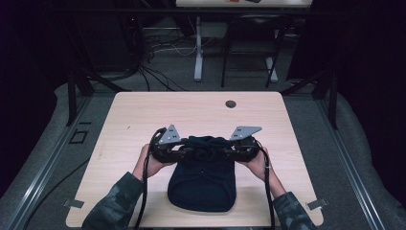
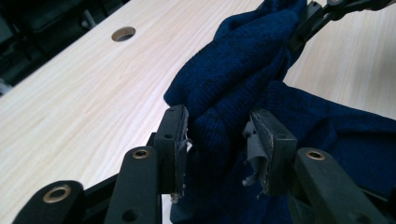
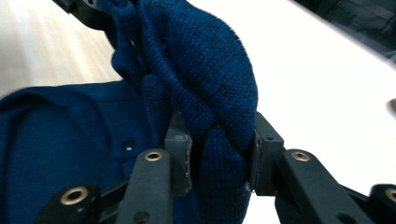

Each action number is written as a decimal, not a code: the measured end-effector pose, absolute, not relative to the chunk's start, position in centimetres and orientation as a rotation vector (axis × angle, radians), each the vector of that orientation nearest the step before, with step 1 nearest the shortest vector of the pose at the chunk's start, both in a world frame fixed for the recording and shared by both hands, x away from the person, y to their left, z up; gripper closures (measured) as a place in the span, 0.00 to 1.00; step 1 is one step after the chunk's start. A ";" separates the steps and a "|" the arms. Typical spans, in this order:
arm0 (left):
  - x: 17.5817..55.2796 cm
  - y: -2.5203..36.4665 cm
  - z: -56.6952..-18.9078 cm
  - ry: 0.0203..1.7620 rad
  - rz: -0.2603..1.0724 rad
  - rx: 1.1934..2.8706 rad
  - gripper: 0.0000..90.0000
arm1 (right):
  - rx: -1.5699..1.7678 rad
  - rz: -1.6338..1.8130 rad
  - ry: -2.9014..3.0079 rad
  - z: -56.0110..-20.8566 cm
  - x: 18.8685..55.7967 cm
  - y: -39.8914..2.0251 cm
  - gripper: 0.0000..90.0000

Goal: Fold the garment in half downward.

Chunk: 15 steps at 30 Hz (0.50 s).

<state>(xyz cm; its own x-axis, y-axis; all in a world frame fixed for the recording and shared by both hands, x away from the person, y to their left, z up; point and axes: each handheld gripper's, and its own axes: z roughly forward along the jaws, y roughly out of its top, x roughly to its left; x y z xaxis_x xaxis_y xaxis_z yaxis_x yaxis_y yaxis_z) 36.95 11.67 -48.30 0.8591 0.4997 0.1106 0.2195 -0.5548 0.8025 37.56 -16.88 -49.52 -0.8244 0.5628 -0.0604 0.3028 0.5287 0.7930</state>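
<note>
Jaws of both grippers are engaged with a dark blue knitted garment [image 1: 203, 172] lying on the counter [image 1: 143, 115], near its front edge. Right gripper [image 3: 219, 154]: jaws clenched on a bunched fold of knit, pads pressing from both sides. Left gripper [image 2: 219, 140]: a gathered fold sits between its jaws, one pad against the fabric, the other with a slight gap, so the hold appears loosened rather than firm. In the high view the two grippers face each other at the garment's far edge, left [image 1: 184, 149] and right [image 1: 225, 149], which suggests the far portion is being gathered or folded toward the middle. Garment: thick ribbed knit, navy, its near part spread flat and rounded, its far part raised and crumpled between the grippers.
</note>
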 end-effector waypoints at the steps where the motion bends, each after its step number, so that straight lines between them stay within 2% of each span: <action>1: 36.9 11.7 -48.4 0.522 0.413 2.168 0.63 | 0.733 1.193 2.467 -49.5 37.5 -17.0 0.72; 6: 36.8 11.5 -49.0 0.526 0.402 2.173 0.64 | 0.782 1.224 2.517 -49.8 37.6 -17.4 0.66; 15: 36.0 11.7 -49.7 0.499 0.418 2.162 0.76 | 0.844 1.281 2.553 -50.1 36.8 -18.2 0.55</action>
<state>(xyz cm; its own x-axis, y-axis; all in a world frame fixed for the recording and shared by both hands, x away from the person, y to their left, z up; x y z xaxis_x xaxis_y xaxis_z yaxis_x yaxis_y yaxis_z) 36.04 11.69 -49.72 0.8642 0.4890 0.1188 0.2025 -0.5541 0.8074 36.78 -18.18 -50.11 -0.8270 0.5527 0.1029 0.4130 0.4730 0.7783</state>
